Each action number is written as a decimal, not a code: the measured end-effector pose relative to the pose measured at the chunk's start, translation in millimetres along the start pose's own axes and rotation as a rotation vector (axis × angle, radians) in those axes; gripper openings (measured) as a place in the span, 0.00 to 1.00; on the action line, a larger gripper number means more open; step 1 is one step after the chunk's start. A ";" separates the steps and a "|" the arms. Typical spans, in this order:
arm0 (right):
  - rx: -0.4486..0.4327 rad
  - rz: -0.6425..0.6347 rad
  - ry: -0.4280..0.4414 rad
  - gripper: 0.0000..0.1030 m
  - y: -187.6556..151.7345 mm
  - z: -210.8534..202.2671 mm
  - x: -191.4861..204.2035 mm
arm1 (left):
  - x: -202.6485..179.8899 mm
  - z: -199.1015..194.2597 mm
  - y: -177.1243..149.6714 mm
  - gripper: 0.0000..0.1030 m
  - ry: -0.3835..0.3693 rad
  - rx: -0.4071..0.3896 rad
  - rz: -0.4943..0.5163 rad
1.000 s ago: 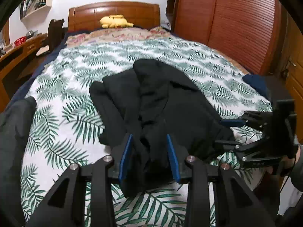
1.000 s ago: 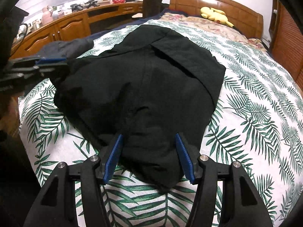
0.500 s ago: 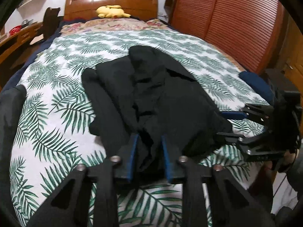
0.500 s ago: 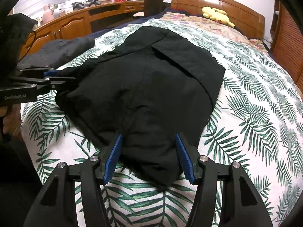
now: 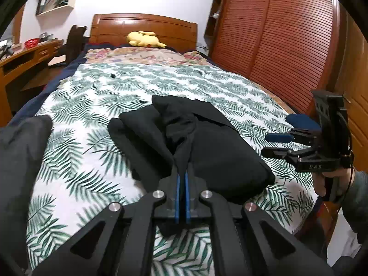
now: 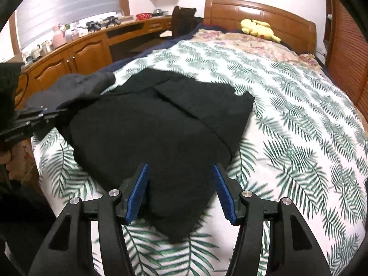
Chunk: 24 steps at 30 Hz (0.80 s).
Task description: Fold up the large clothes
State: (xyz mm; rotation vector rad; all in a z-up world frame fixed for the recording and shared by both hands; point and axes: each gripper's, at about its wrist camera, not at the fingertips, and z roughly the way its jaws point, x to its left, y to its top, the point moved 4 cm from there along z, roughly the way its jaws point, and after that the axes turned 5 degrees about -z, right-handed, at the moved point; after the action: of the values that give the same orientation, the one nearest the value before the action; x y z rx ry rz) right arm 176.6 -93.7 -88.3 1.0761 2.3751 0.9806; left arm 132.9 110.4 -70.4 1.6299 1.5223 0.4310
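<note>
A large black garment (image 5: 207, 142) lies partly folded on the leaf-print bedspread (image 5: 92, 96). My left gripper (image 5: 182, 172) is shut on a fold of its near edge, and the cloth rises in a ridge from the blue pads. Seen from the right wrist, that gripper (image 6: 61, 112) pinches the left corner of the black garment (image 6: 149, 126). My right gripper (image 6: 180, 166) stands open over the garment's near pointed corner, which lies between the jaws without the pads pressing it. In the left wrist view this right gripper (image 5: 265, 145) hovers at the bed's right edge, held by a hand (image 5: 331, 181).
A dark grey garment (image 5: 18, 156) is heaped at the bed's left side. A yellow plush toy (image 5: 143, 38) rests by the wooden headboard (image 5: 142, 25). A wooden desk (image 6: 80, 48) runs along the left and a slatted wardrobe (image 5: 287, 34) along the right.
My left gripper's jaws have closed on the garment's fold and pulled it up and back. The right gripper has risen a little, still open.
</note>
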 end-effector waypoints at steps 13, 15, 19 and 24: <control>0.102 -0.010 0.079 0.58 -24.9 66.3 16.0 | 2.3 17.4 -25.4 0.02 0.099 0.093 0.031; 0.100 -0.015 0.085 0.58 -24.5 66.1 15.8 | 1.6 16.6 -28.3 0.03 0.114 0.097 0.028; 0.104 -0.036 0.092 0.57 -20.3 64.1 15.5 | 0.1 8.7 -32.8 0.05 0.137 0.094 0.015; 0.066 -0.036 0.085 0.57 1.7 56.2 1.7 | 0.6 -1.2 -41.4 0.08 0.157 0.084 0.006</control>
State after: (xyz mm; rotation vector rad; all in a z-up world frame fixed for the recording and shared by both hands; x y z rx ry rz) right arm 207.9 -66.5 -126.3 1.0307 2.5029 0.9596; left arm 105.4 107.4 -101.2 1.6997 1.6714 0.5143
